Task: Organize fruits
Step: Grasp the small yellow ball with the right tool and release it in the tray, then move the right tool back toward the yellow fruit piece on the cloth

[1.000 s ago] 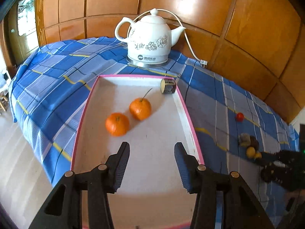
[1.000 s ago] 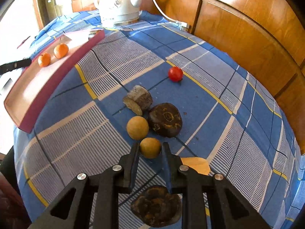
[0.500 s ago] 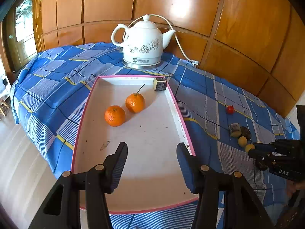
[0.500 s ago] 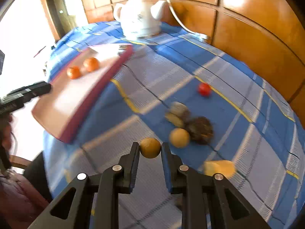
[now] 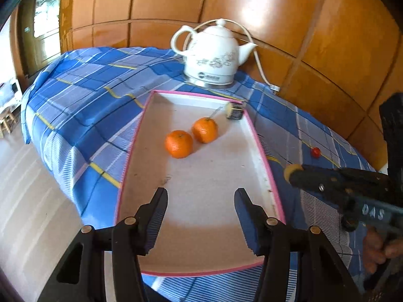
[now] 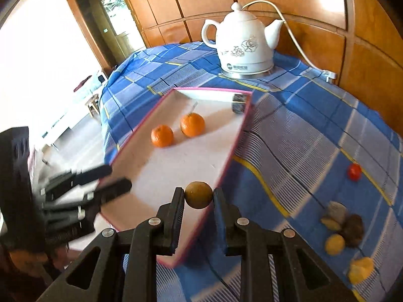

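My right gripper is shut on a small round yellow-brown fruit and holds it in the air over the right rim of the pink-edged white tray. In the left wrist view the fruit shows at the right gripper's tip just right of the tray rim. Two oranges and a small dark cut piece lie in the tray. My left gripper is open and empty over the tray's near end.
A white electric kettle with its cord stands behind the tray on the blue checked cloth. A small red fruit and a cluster of brown and yellow fruits lie on the cloth to the right. Wooden panels close the back.
My right gripper lifted the yellow-brown fruit off the cloth and carried it left to the tray's right rim. My left gripper drew back toward the tray's near end, still open.
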Available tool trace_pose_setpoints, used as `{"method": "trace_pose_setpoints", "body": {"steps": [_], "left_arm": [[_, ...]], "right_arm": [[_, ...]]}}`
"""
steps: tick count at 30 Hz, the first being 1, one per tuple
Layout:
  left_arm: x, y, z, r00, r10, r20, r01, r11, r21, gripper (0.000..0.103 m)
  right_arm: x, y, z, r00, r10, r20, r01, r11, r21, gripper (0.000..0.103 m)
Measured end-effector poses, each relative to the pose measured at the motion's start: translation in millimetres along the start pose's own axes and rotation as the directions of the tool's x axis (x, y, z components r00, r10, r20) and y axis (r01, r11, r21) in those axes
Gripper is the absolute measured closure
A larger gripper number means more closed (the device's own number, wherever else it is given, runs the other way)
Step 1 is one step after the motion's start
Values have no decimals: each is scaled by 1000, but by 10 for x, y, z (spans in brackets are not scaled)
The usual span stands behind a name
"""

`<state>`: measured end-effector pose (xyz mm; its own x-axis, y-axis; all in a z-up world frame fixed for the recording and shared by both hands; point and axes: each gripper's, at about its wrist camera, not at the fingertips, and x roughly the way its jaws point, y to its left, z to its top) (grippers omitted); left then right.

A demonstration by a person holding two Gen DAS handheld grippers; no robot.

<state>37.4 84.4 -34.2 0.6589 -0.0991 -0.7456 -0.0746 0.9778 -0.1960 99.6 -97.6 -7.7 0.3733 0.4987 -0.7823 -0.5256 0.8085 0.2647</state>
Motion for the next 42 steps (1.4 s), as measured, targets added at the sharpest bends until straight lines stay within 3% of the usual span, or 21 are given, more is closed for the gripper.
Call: {"method": "trace_pose_setpoints", "body": {"steps": [6,11,33,42], "left_arm": [[-12,139,-22,1000,12,2,-12,1000,-28,47],[11,125,-38,1000,8,-3,-8,1000,-22,47],[-32,-243,-64,1000,4,-9,-3,995,96,47],[-28,-327,-84,999,-18,-29,21,994,105,47]], "right_arm": [[288,102,231,1000,-3,-17,4,999,43,74],[320,85,188,999,-29,-22,31,998,57,72],[-313,-196,-332,980,-197,33,197,980,23,68],[-705,-598,-488,955,-290,56,286,956,71,68]]}}
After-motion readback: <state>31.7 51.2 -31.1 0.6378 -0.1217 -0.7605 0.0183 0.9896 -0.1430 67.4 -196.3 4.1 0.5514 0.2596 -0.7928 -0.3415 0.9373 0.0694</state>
